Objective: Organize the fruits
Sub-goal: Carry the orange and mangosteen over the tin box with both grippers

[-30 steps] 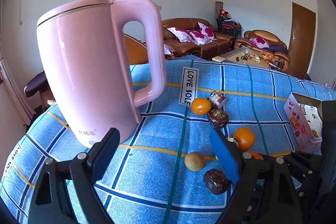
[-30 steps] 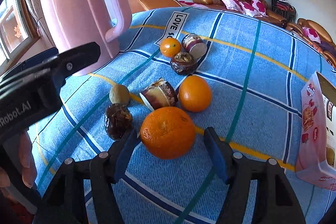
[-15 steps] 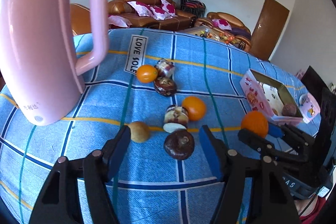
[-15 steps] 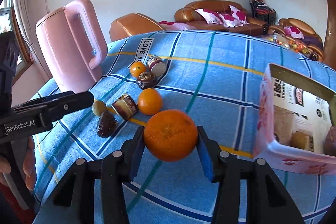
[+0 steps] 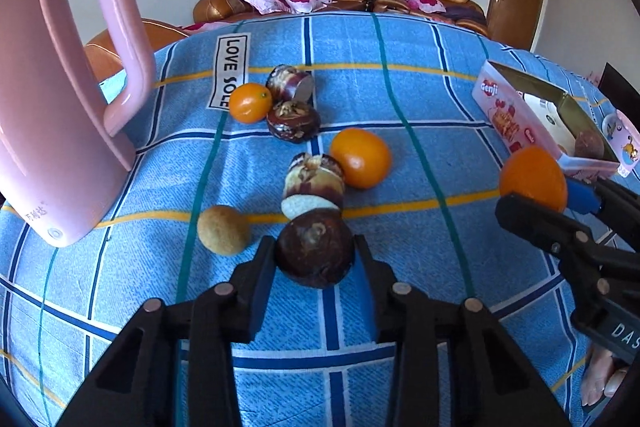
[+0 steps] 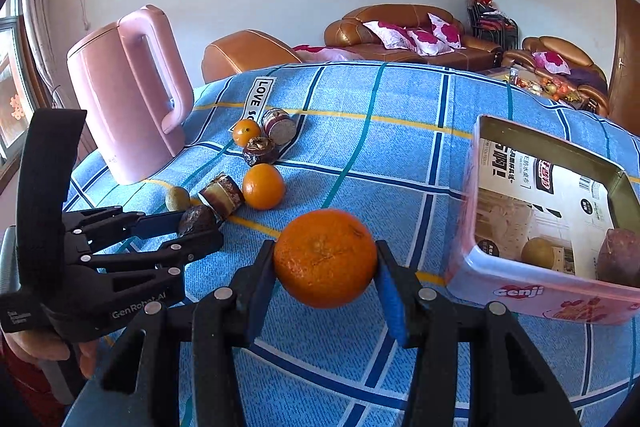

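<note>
- Left wrist view: your left tool [image 5: 315, 259] is narrow and closing, its blue pads against both sides of a dark fruit [image 5: 315, 251] that sits on the bench.
- Just left of it lies a small tan fruit [image 5: 223, 229]; just behind it, a cut fruit [image 5: 313, 185] beside an orange [image 5: 360, 157].
- Farther back, a small orange [image 5: 250, 102] and two more dark fruits cluster near the "LOVE SOLE" label.
- A pink kettle [image 5: 60, 115] stands at the left; a pink box [image 5: 548, 119] lies at the right.
- Your right tool [image 5: 538, 187] comes in from the right, clamped on a big orange [image 5: 532, 183] just beside the box.
- Right wrist view: your right tool [image 6: 325, 263] is narrow, pads pressed on the big orange [image 6: 325, 258], held above the blue checked cloth [image 6: 380, 131] covering the bench.
- The box [image 6: 536, 291], just to the right, holds a tan fruit and a dark one.
- Your left tool [image 6: 192, 225] lies at the left around the dark fruit [image 6: 196, 220].
- Behind: brown sofas with floral cushions, white walls, a brown door.
</note>
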